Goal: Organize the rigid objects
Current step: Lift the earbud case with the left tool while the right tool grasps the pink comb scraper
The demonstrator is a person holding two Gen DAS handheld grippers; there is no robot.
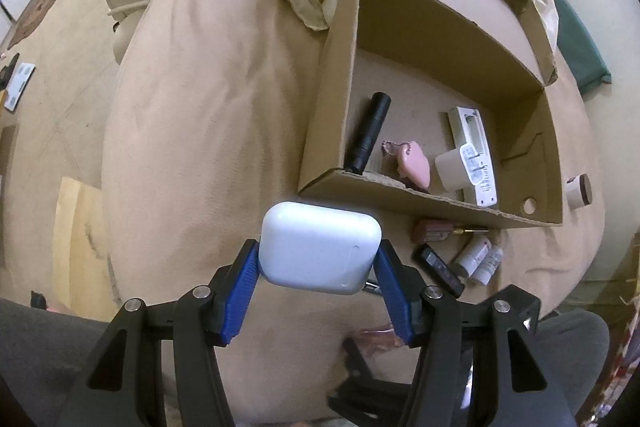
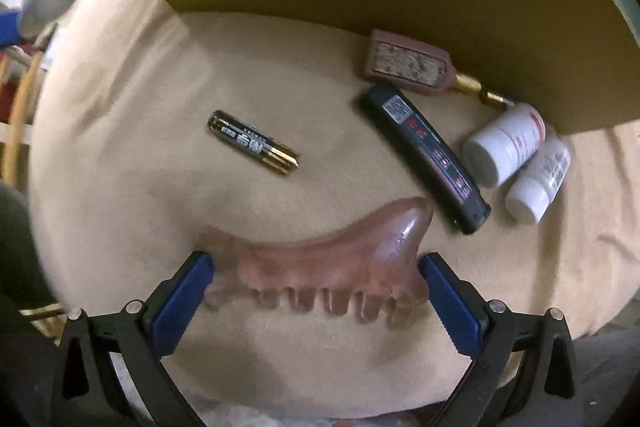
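Sorting about half done, two pieces in hand.
White earbud case [image 1: 320,247], clenched in the left tongs [image 1: 318,267], hangs above the bed [image 1: 208,99] beside the cardboard box [image 1: 520,215]; right tongs [image 2: 316,287] straddle the pink comb [image 2: 340,259], grip uncertain; battery [image 2: 254,147], bottles, lighter remain outside.

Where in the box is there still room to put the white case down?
Inside the cardboard box, the floor is bare at the back, beyond the black tube and white remote, and at the right end by the round hole. The front is crowded: pink keychain and white adapter. The left gripper holds the white case.
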